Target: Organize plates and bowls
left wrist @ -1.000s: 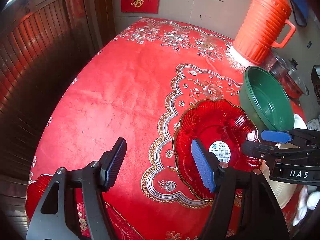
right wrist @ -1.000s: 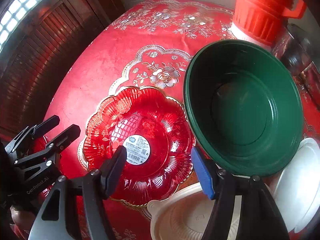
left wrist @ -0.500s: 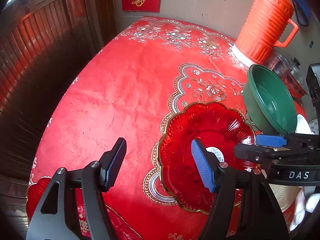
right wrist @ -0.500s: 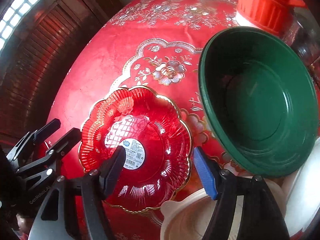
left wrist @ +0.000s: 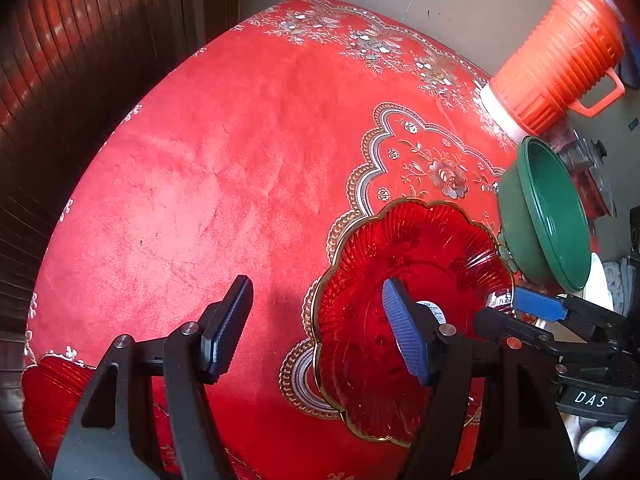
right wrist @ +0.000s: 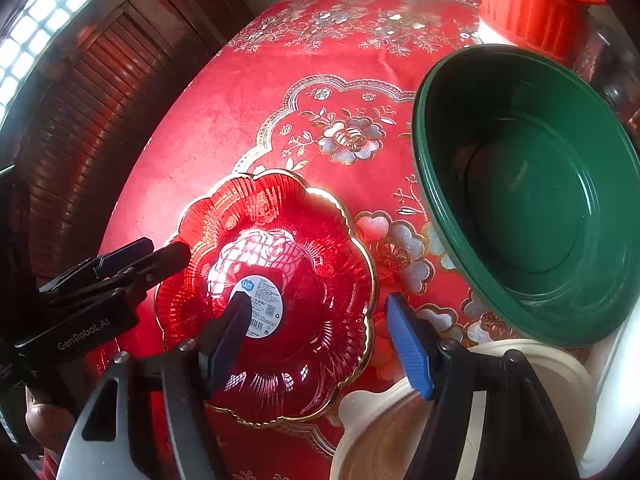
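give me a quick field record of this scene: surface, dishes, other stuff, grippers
surface: table under a red embroidered cloth
dishes: red scalloped glass plate with a label; green bowl tilted beside it; cream dish nearest
other: orange thermos at the far edge
left gripper: open, empty
right gripper: open, over the plate's near rim
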